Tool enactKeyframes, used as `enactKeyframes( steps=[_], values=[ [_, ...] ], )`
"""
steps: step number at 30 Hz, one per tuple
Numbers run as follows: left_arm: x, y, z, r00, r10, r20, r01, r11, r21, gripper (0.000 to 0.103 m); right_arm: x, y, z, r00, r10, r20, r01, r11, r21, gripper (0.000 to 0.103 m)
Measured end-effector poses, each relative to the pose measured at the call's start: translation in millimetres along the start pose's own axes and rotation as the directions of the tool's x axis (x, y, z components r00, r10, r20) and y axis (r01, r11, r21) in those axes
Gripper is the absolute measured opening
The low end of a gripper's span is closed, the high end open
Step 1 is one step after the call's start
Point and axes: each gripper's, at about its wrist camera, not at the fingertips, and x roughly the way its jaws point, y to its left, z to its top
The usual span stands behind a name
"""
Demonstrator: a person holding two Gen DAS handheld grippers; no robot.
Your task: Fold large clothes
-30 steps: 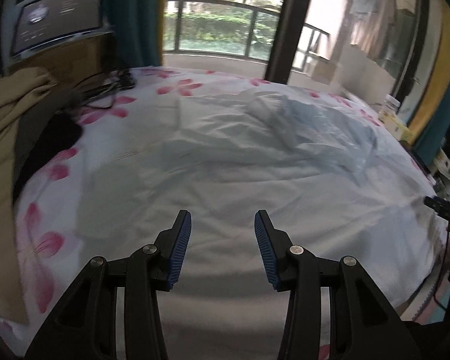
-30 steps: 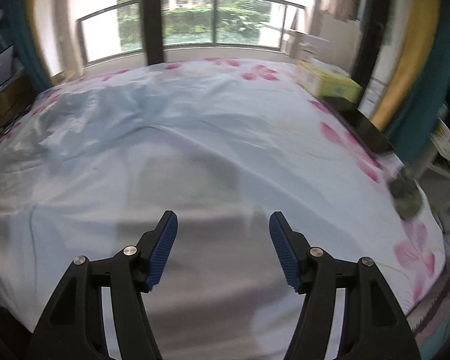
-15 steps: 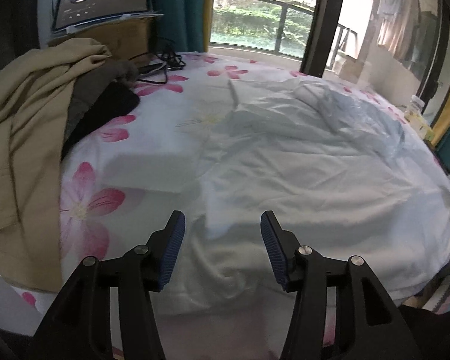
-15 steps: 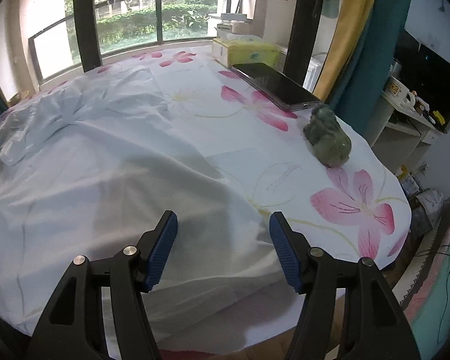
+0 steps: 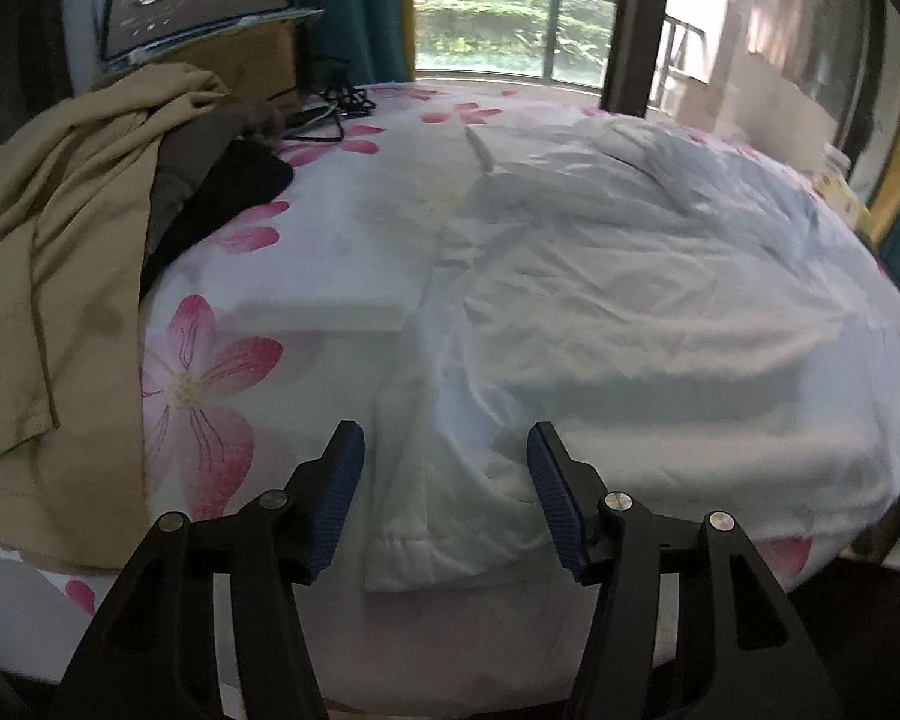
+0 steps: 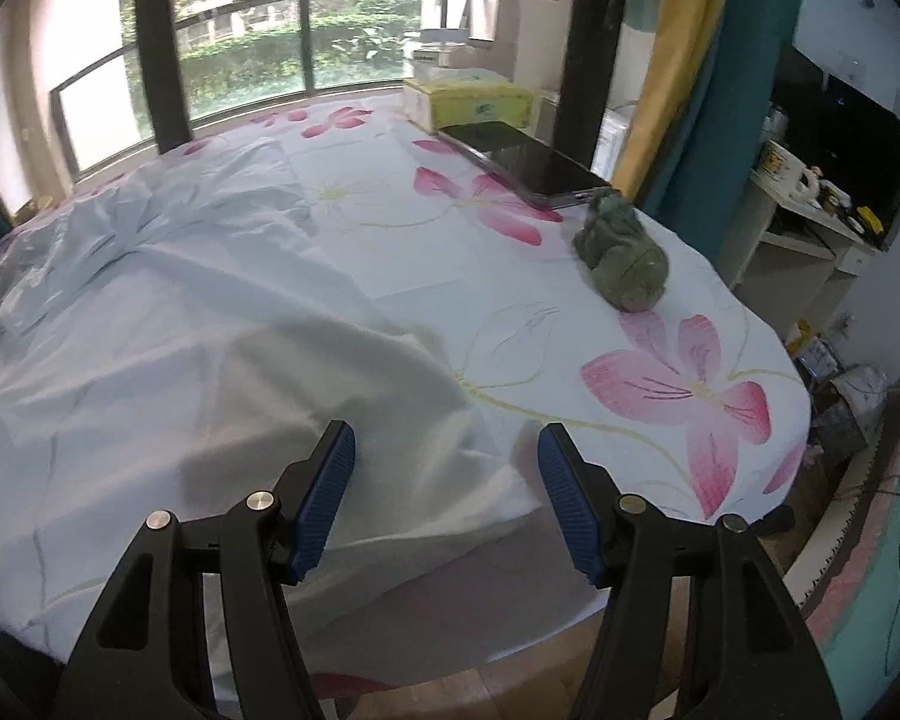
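A big, pale white, crumpled cloth garment lies spread on the round table with the pink-flower cover. The left gripper has been opening (cuff below, untouched). The right gripper, just narrowing, stays spread over the hem.

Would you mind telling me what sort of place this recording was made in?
Probably a room in someone's home: a table under a floral cloth, a balcony railing with greenery outside the window, curtains, a tissue box, and a pile of clothes beside the white garment.
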Motion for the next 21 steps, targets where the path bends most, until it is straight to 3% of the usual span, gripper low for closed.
enactKeyframes(
  steps=[2,4,6,7,8,13,21],
  values=[
    [-1.2,-0.7,-1.0,1.000,-0.003,-0.005,0.003,1.000,0.007,0.059,-3.2,4.5,-2.2,1.000,0.024,0.003,-0.024,0.999,-0.024,0.046],
    [-3.1,-1.1,-2.2,1.000,-0.012,-0.010,0.012,1.000,0.015,0.049,-5.8,9.8,-4.0,0.999,0.042,-0.002,-0.042,0.998,-0.047,0.033],
    [-5.9,-2.8,-3.9,1.000,-0.026,-0.016,0.026,0.999,0.033,0.023,-8.3,14.3,-5.7,0.998,0.054,-0.008,-0.055,0.996,-0.067,0.018],
    [-6.4,-3.4,-3.7,0.999,-0.034,-0.019,0.035,0.999,0.038,0.016,-10.0,18.2,-7.5,0.998,0.069,-0.010,-0.069,0.994,-0.081,0.010],
    [-7.4,-3.6,-3.9,0.998,-0.059,-0.027,0.060,0.997,0.040,0.003,-10.8,21.4,-8.7,0.997,0.070,-0.009,-0.071,0.993,-0.094,0.007],
    [-14.4,-3.1,-3.4,0.990,-0.137,-0.032,0.138,0.990,0.014,0.003,-14.9,31.5,-13.4,0.996,0.091,0.001,-0.090,0.989,-0.115,0.004],
    [-39.0,13.0,15.3,0.978,-0.204,0.053,0.207,0.977,-0.059,0.003,-33.4,28.9,-0.9,0.993,0.082,0.080,-0.075,0.993,-0.086,0.004]
  ],
)
